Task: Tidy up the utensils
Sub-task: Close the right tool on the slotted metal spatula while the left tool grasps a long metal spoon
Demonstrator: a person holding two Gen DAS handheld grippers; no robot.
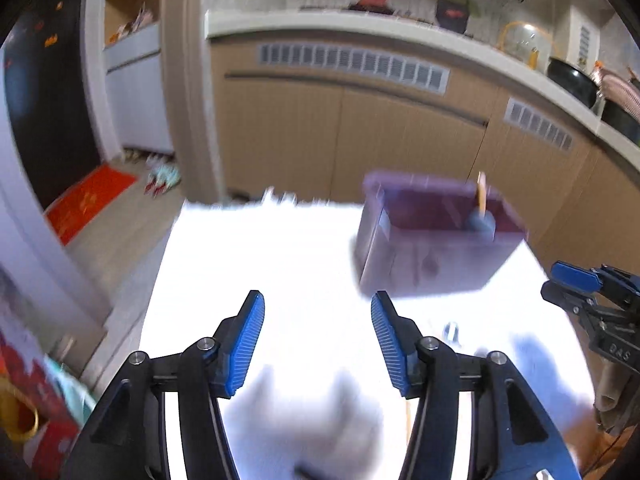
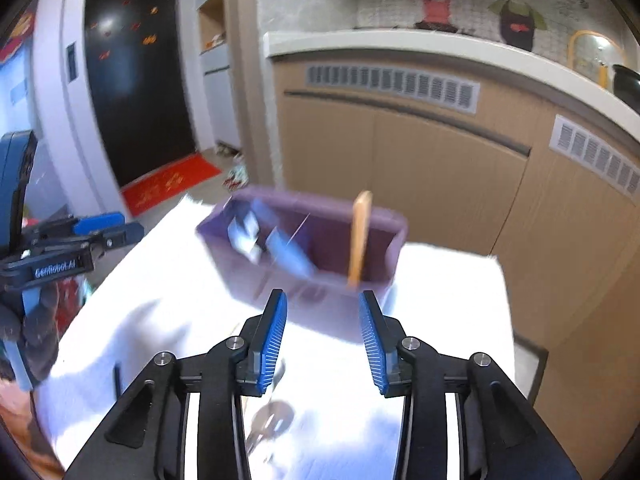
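Only the right wrist view shows a metal utensil (image 2: 272, 416) lying blurred under the right hand-held gripper (image 2: 323, 336); its jaws stand apart, empty; the left hand-held gripper (image 1: 318, 338) likewise gapes with nothing between; a purple bin (image 2: 320, 248) holding an upright wooden-handled utensil (image 2: 359, 236) sits on the white counter (image 1: 280, 248), before tan cabinets (image 1: 304, 128).

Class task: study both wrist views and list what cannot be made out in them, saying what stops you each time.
- Items inside the purple box, right wrist view: motion blur; only a wooden handle reads clearly.
- Metal utensil on the white table, right wrist view: blurred, partly behind the right gripper.
- Small shiny object, left wrist view: glare, blur, beside the left gripper.
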